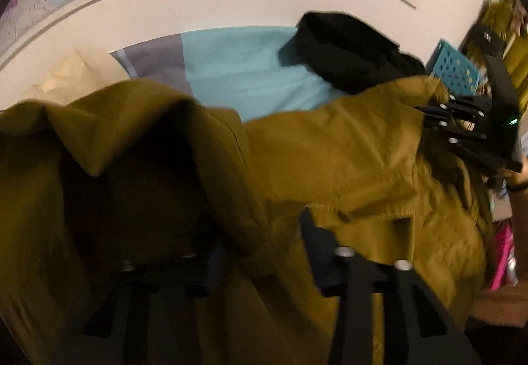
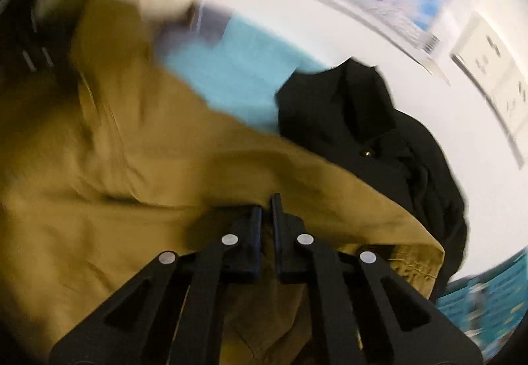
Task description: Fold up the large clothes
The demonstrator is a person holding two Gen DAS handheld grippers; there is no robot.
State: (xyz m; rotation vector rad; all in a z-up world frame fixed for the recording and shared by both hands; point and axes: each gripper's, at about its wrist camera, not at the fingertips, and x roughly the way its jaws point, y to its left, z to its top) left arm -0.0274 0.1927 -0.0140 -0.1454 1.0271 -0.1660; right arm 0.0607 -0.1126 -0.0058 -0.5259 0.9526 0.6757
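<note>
Garment: olive jacket (image 1: 330,160) hangs bunched above the teal bedding (image 1: 237,74), stretched between my grippers.
Right gripper (image 2: 266,216): clenched on its hem.
Left gripper (image 1: 250,252): fabric drapes over it; grip unreadable.
Beyond: black coat (image 2: 379,134), teal basket (image 1: 457,71).

Both wrist cameras are looking forward along their fingers, sitting very close above the mustard garment (image 1: 330,160). Each is facing the white wall and map. Both are sharing the black coat (image 2: 379,134) and teal sheet (image 1: 244,74); the right view is blurring, apparently from motion.
</note>
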